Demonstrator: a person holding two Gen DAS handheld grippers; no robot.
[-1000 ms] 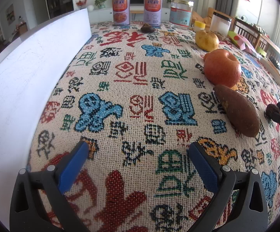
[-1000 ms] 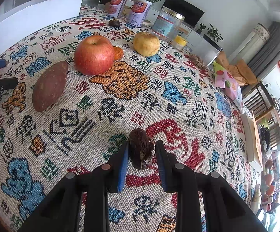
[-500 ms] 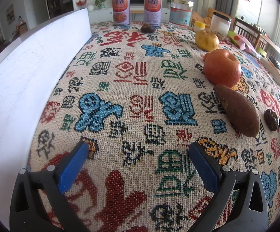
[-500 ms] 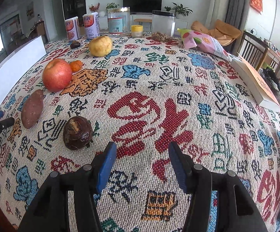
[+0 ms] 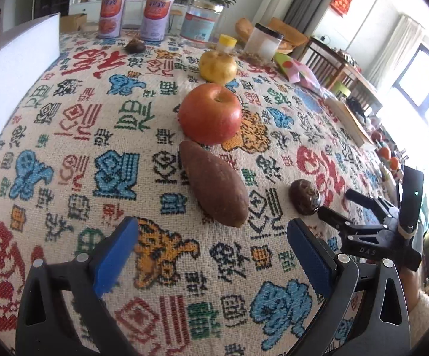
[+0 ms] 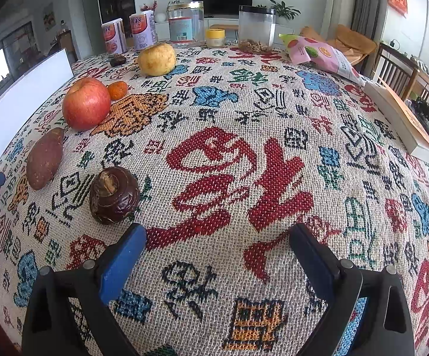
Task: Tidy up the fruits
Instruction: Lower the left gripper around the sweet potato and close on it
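Note:
A row lies on the patterned tablecloth: a yellow pear (image 5: 218, 67) (image 6: 156, 59), a red apple (image 5: 210, 114) (image 6: 86, 103), a brown sweet potato (image 5: 213, 187) (image 6: 45, 158) and a dark brown round fruit (image 5: 305, 197) (image 6: 114, 195). A small orange (image 6: 117, 90) sits behind the apple. Another dark fruit (image 5: 135, 46) (image 6: 117, 60) lies near the cans. My left gripper (image 5: 211, 255) is open and empty, in front of the sweet potato. My right gripper (image 6: 218, 252) is open and empty, just right of the dark round fruit; it also shows in the left wrist view (image 5: 337, 207).
Two purple cans (image 5: 112, 16) (image 6: 142, 31), a clear jar (image 5: 204, 23) (image 6: 184, 22), a small yellow-lidded jar (image 6: 214, 37) and a clear container (image 6: 256, 29) stand at the far edge. A white board (image 5: 9, 68) lines the left side. A snack bag (image 6: 321, 55) and a book (image 6: 404, 118) lie right.
My right gripper let go of the dark round fruit beside the sweet potato, opened wide and drew back. My left gripper turned right toward the fruit row.

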